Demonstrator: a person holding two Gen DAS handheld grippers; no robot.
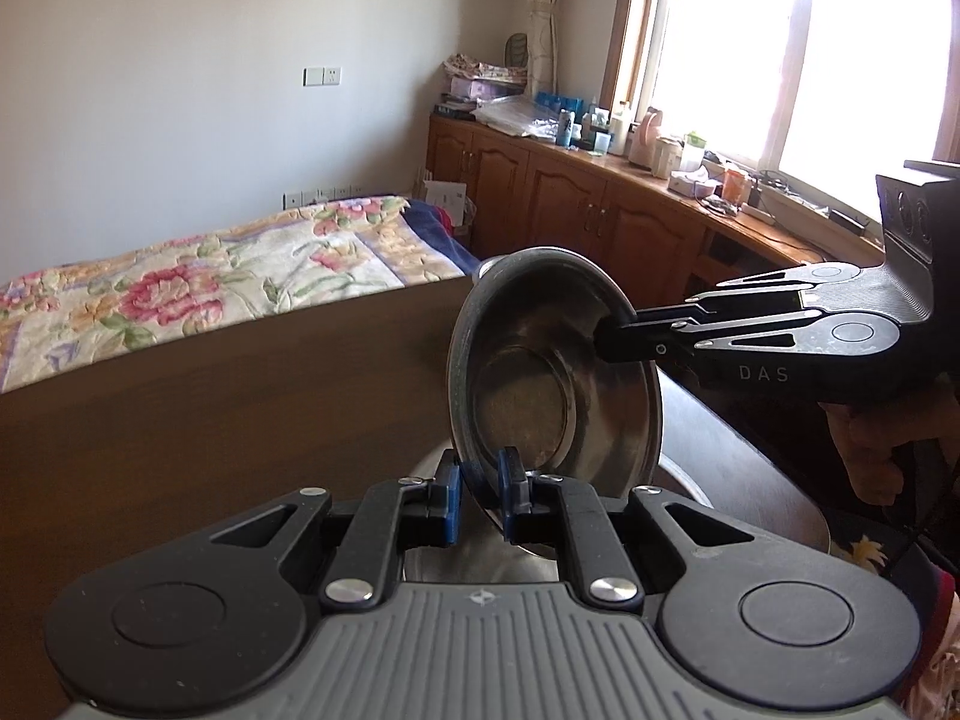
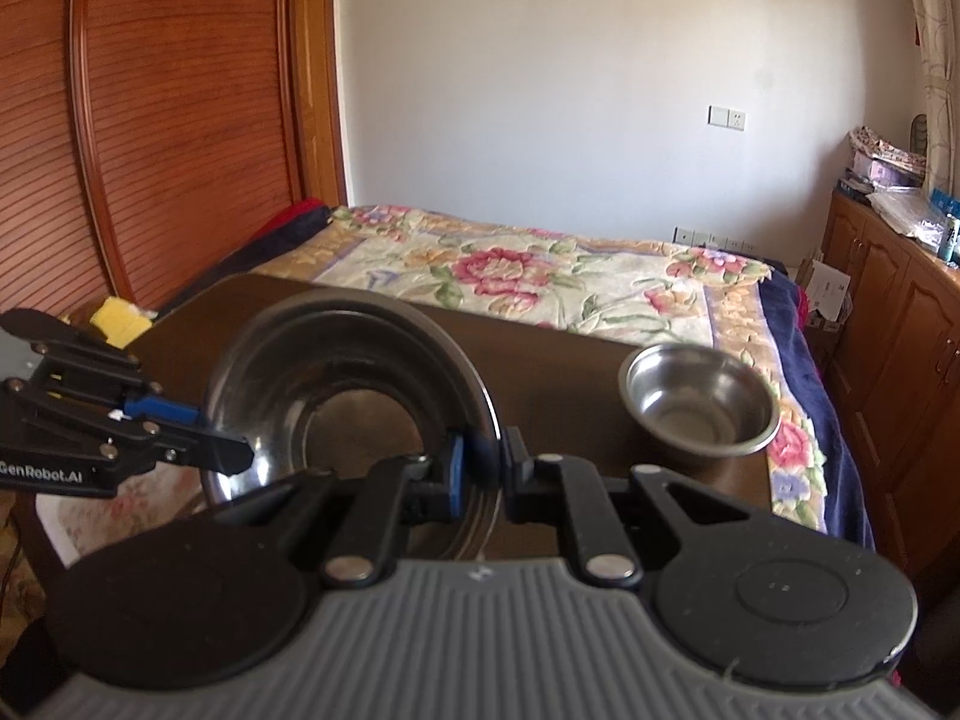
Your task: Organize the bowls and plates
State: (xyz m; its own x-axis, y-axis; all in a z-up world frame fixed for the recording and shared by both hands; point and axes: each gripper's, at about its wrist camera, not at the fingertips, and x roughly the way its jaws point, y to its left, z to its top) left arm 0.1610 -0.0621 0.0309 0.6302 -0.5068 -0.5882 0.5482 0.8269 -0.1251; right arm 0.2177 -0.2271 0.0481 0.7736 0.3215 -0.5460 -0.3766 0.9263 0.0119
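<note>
The steel plate (image 1: pixel 555 372), round, shallow and scuffed, is tilted on edge above the dark wooden table (image 1: pixel 210 408). My left tool (image 1: pixel 483 495) is clamped on its near rim, my right tool (image 2: pixel 480 471) on the opposite rim. A small steel bowl (image 2: pixel 702 399) sits upright at the table's far right. Beyond lies a bed (image 2: pixel 540 276) under a floral quilt.

silver bowl (image 2: pixel 701 401), floral bedspread (image 2: pixel 540 276), brown table (image 1: pixel 210 396)
</note>
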